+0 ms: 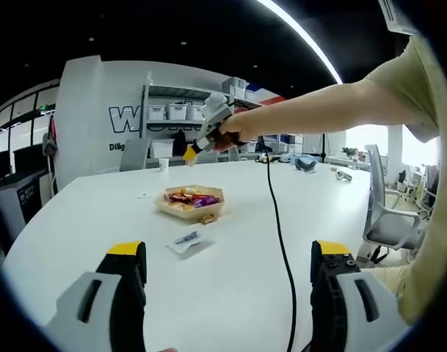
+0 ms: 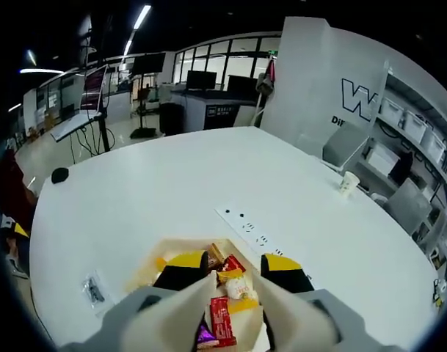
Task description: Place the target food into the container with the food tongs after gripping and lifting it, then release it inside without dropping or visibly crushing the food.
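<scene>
A hexagonal wooden tray (image 1: 215, 193) holds several wrapped snacks (image 1: 190, 199) on the white table. One loose snack (image 1: 206, 218) lies just in front of it. In the left gripper view, a person's arm holds my right gripper (image 1: 188, 150) in the air above and behind the tray. In the right gripper view, that gripper (image 2: 234, 264) is open and hovers over the tray (image 2: 180, 243), with a red wrapper (image 2: 220, 315) and a pale packet (image 2: 238, 287) showing between its jaws. My left gripper (image 1: 229, 253) is wide open near the table's front, holding nothing.
A small flat packet (image 1: 188, 240) lies between my left gripper and the tray. A black cable (image 1: 277, 235) runs down across the table. A paper cup (image 2: 348, 181), a socket strip (image 2: 245, 224) and a black mouse (image 2: 59, 174) sit farther off. Office chairs (image 1: 388, 213) stand at the right.
</scene>
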`<state>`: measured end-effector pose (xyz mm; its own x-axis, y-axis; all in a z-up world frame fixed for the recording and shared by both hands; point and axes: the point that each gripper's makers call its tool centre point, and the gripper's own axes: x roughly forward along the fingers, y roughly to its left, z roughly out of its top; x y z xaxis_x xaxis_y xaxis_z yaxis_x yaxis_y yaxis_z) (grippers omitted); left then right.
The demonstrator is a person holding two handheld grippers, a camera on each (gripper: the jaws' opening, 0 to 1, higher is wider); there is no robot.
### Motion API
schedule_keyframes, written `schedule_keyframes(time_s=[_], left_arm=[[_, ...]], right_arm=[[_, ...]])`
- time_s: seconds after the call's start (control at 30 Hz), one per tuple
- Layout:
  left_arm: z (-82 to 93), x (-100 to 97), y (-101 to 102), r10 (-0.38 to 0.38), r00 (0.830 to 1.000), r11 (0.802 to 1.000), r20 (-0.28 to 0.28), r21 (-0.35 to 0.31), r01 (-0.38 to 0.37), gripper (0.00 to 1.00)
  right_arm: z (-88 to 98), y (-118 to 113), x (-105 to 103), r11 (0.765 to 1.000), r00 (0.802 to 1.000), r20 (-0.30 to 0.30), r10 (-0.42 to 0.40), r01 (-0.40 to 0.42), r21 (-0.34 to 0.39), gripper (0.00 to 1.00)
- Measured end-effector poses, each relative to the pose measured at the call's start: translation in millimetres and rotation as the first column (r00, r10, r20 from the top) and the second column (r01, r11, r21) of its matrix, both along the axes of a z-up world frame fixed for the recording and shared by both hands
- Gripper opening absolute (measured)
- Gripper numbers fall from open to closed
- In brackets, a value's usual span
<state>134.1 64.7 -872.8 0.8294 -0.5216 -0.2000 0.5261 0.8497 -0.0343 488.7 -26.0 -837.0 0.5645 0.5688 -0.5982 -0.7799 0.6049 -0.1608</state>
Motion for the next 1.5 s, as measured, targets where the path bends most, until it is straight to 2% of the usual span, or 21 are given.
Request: schedule_keyframes(time_s=[0.67, 1.17, 1.5], left_arm=[[2.4, -1.7, -4.2, -0.008, 1.000, 1.000, 0.008, 0.002, 0.008, 0.91], [1.0, -3.3, -10.4, -0.017, 1.000, 1.000, 0.008, -0.002, 0.017, 0.91], [-0.4, -3.4, -13.5, -0.021, 1.000, 1.000, 0.007, -0.003, 0.021, 0.90]], right_arm=[[0.6, -2.1, -13.7, 0.999, 0.999, -0.020, 0.035, -0.035, -0.005, 0.25], [-4.3, -2.5, -37.9, 0.995, 0.995, -0.025, 0.097, -0.097, -0.016, 0.25], [-14.9, -0.7, -60.4, 0.986, 0.986, -0.040, 0.163, -0.164, -0.024, 0.25]])
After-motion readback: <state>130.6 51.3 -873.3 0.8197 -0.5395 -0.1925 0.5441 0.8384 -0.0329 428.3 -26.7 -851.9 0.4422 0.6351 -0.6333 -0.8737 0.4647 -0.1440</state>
